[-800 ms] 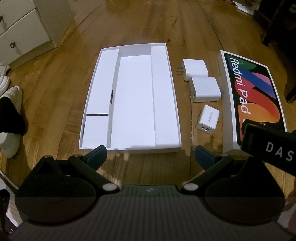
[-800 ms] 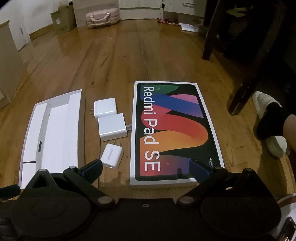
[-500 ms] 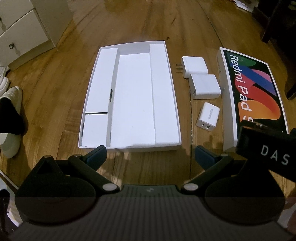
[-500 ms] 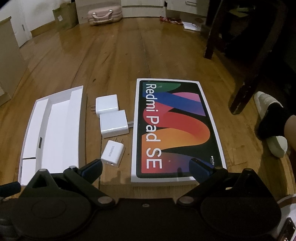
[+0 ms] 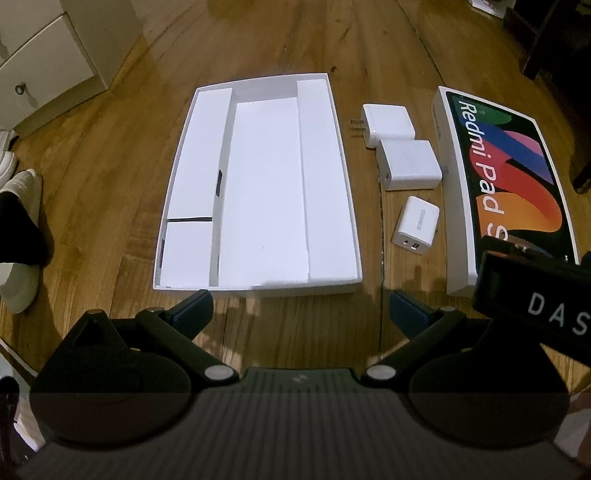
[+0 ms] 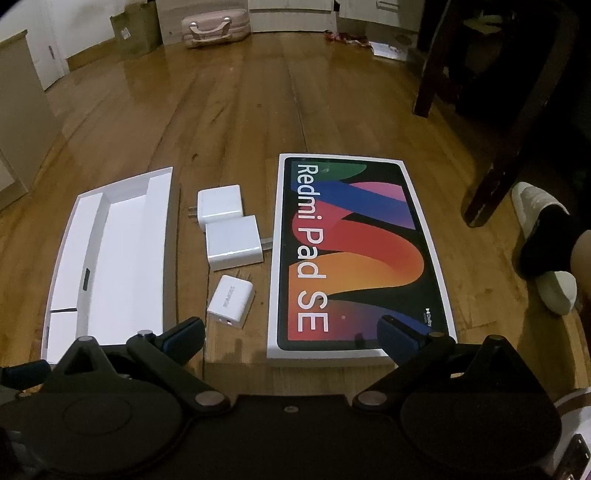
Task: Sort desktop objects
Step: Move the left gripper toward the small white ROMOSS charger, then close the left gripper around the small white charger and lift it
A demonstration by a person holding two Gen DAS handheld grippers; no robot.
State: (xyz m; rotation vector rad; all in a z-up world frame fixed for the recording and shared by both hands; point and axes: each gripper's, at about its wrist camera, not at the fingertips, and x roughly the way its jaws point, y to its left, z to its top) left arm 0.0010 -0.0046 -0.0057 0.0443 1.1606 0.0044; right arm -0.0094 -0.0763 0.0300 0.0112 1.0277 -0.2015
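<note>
An open white box tray (image 5: 258, 88) (image 6: 59, 266) with paper dividers lies on the wooden floor. Three white chargers lie in a row to its right: a far one (image 5: 388, 120) (image 6: 220, 203), a middle one (image 5: 410, 164) (image 6: 233, 242) and a small near one (image 5: 417, 225) (image 6: 231, 301). The Redmi Pad SE box lid (image 5: 506, 177) (image 6: 354, 254) lies right of them. My left gripper (image 5: 299, 310) is open and empty, just before the tray's near edge. My right gripper (image 6: 291, 332) is open and empty, above the lid's near edge.
A white drawer cabinet (image 5: 44, 55) stands at the far left. Dark chair legs (image 6: 495, 147) stand right of the lid. A foot in a slipper is on each side (image 5: 18, 236) (image 6: 546, 251). A pink case (image 6: 214, 26) sits far back.
Both grippers have shifted slightly toward the objects; the tray, chargers and lid sit a little lower and larger in the right wrist view. Nothing on the floor has moved. Both grippers stayed open.
</note>
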